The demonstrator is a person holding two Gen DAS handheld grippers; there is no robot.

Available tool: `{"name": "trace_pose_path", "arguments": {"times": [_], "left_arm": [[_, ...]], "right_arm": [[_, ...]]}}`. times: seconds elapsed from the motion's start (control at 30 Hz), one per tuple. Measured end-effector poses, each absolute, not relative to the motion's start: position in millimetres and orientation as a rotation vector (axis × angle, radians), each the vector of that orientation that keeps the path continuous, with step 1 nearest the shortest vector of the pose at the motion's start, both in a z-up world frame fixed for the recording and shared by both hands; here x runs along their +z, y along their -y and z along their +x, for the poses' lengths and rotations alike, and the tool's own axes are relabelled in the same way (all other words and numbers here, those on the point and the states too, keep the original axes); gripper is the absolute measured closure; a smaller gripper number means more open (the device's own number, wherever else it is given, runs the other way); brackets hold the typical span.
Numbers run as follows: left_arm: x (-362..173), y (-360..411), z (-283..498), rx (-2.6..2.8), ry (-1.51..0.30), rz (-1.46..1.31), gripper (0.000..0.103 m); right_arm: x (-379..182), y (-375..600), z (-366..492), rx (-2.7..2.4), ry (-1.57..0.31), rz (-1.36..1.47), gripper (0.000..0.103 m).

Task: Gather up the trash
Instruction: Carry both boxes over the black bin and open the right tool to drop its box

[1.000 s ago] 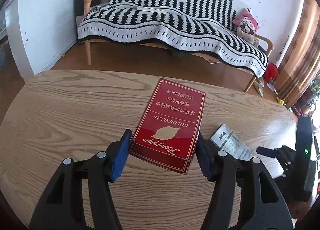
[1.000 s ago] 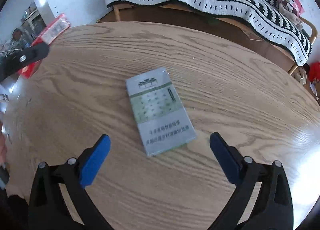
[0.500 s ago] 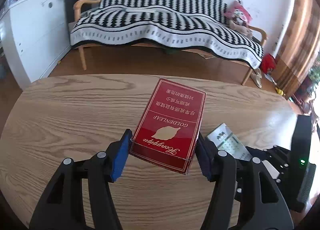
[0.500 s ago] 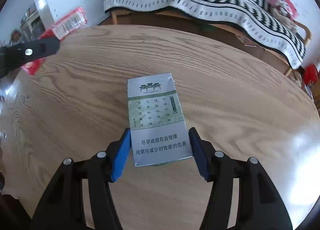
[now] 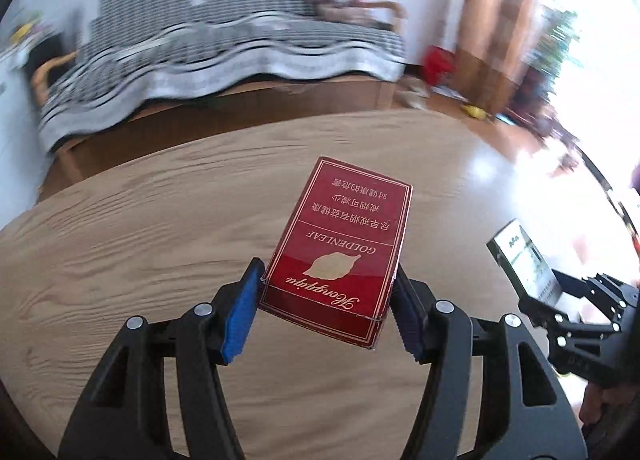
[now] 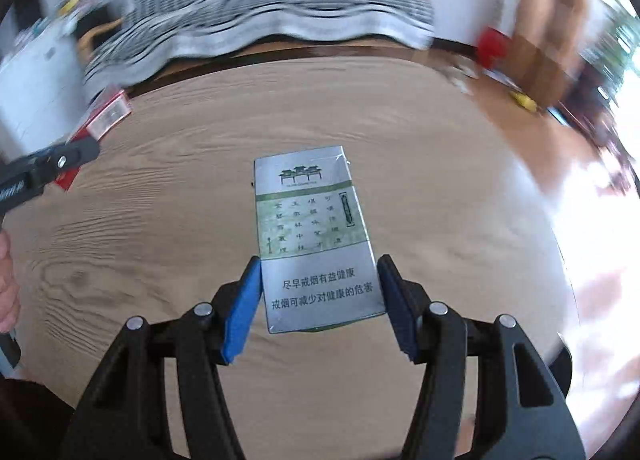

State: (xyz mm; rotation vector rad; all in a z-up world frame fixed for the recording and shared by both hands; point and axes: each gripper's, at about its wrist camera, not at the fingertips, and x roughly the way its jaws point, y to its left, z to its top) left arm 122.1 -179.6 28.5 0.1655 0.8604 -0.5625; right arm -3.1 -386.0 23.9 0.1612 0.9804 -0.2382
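Left wrist view: the left gripper [image 5: 326, 296] pinches a red cigarette pack [image 5: 342, 248] by its two long edges, one blue pad [image 5: 240, 318] pressed against each side near the pack's nearer end. The pack is clear of the wooden table [image 5: 140, 240] and tilted, with its far end pointing away from the camera. Gold lettering on its face reads "GOLDENLEAF", upside down from this camera. At the right edge of this view the right gripper [image 5: 556, 292] appears side-on, with a silver-green cigarette pack [image 5: 524, 260] between its fingers.

Right wrist view: the right gripper [image 6: 316, 292] is clamped on the silver-green cigarette pack [image 6: 314, 236], with a blue pad [image 6: 240, 312] on each long edge at the end nearest the camera. The pack lies face up along the line of the fingers, above the table [image 6: 440, 199]; whether its far end touches the surface cannot be told. At the left edge, one black finger of the left gripper [image 6: 48, 163] is visible with the red pack [image 6: 106, 117] behind it, and part of a hand [image 6: 8, 288] shows at the frame border.

Background in both views is motion-blurred: a sofa under a black-and-white striped blanket [image 5: 224, 47] stands beyond the table, and a brown curtain [image 5: 500, 11] hangs to the right.
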Motion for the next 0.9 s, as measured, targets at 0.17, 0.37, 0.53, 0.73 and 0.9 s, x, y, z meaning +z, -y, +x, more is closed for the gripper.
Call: {"name": "trace_pose_path", "arguments": {"times": [0.17, 0.37, 0.53, 0.73, 0.9], "left_arm": [[28.0, 278.9, 56.2, -0.756, -0.829, 0.258, 0.044], [18.6, 376.3, -26.2, -0.969, -0.806, 0.324, 0.044], [-4.8, 447.1, -91.9, -1.121, -0.806, 0.401, 0.044], [-37.7, 502.7, -135.2, -1.216, -0.814, 0.492, 0.044], [-55.4, 538.7, -145.0, -1.252, -0.838, 0.522, 0.044]], "right_arm": [[27.8, 473.7, -93.4, -0.414, -0.934, 0.274, 0.046], [13.8, 564.2, -202.9, -0.612, -0.901, 0.415, 0.045], [-10.7, 618.3, -278.0, -0.737, -0.898, 0.53, 0.045], [-43.5, 668.8, -337.6, -0.867, -0.932, 0.649, 0.045], [-61.9, 697.7, -346.5, -0.884, -0.96, 0.746, 0.045]]}}
